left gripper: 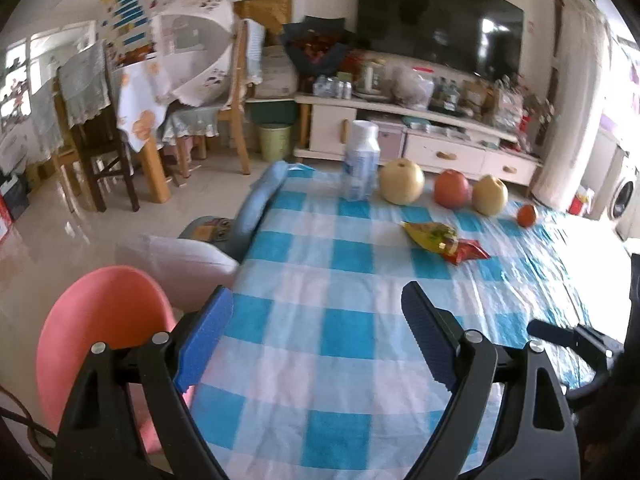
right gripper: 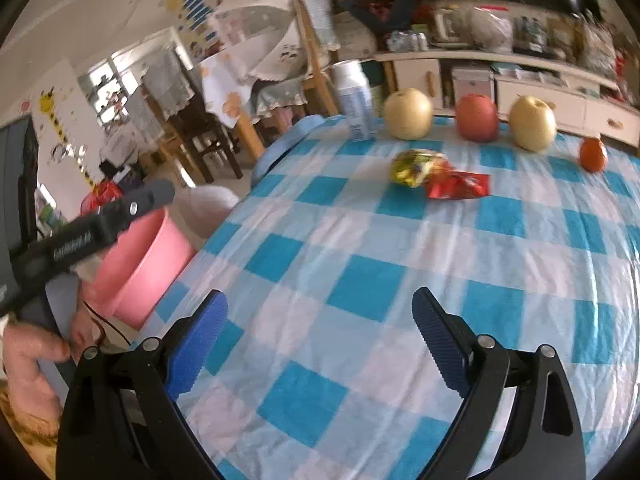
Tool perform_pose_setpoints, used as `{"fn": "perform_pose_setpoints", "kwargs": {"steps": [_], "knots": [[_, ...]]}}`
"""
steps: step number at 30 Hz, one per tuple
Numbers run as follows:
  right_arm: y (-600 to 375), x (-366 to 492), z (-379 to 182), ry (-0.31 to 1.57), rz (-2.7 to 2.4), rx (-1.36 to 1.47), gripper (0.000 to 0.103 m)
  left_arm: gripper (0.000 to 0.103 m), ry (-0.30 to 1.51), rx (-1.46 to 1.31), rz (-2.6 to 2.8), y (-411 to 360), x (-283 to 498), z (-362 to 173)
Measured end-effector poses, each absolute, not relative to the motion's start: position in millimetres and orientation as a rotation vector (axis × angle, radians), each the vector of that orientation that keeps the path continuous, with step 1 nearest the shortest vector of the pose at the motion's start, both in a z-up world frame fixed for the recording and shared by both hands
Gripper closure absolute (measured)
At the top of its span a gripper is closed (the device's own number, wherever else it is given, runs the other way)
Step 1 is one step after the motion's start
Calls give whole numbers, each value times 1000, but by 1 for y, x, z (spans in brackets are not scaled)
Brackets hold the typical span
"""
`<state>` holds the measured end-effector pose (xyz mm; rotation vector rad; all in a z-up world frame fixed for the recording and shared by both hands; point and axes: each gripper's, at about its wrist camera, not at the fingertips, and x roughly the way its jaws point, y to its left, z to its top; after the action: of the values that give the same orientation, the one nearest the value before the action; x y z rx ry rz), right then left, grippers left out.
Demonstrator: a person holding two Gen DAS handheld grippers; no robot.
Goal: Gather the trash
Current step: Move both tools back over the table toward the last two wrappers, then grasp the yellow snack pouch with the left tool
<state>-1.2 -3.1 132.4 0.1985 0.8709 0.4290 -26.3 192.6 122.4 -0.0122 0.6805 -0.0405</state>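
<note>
A yellow snack wrapper and a red wrapper lie touching each other on the blue-and-white checked tablecloth, well ahead of both grippers. A white plastic bottle stands upright at the far edge. My left gripper is open and empty above the near-left part of the cloth. My right gripper is open too, with nothing between its fingers. A pink bin stands beside the table's left edge.
Two pears, an apple and an orange line the far edge. A white object sits behind the pink bin. Chairs, a dining table and a TV cabinet stand beyond. A hand shows at lower left.
</note>
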Motion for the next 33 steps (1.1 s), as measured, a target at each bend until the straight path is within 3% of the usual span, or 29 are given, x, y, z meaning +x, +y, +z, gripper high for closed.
{"fn": "perform_pose_setpoints", "kwargs": {"steps": [14,29,32,33], "knots": [[-113,31,132,870,183,226,11,16,727,-12,-129,105,19,119],[-153,35,121,946,185,364,11,16,895,-70,-89,31,141,64],[-157,36,120,946,188,383,10,24,936,-108,-61,37,160,50],[-158,35,120,946,189,390,10,30,959,-119,-53,37,167,42]]}}
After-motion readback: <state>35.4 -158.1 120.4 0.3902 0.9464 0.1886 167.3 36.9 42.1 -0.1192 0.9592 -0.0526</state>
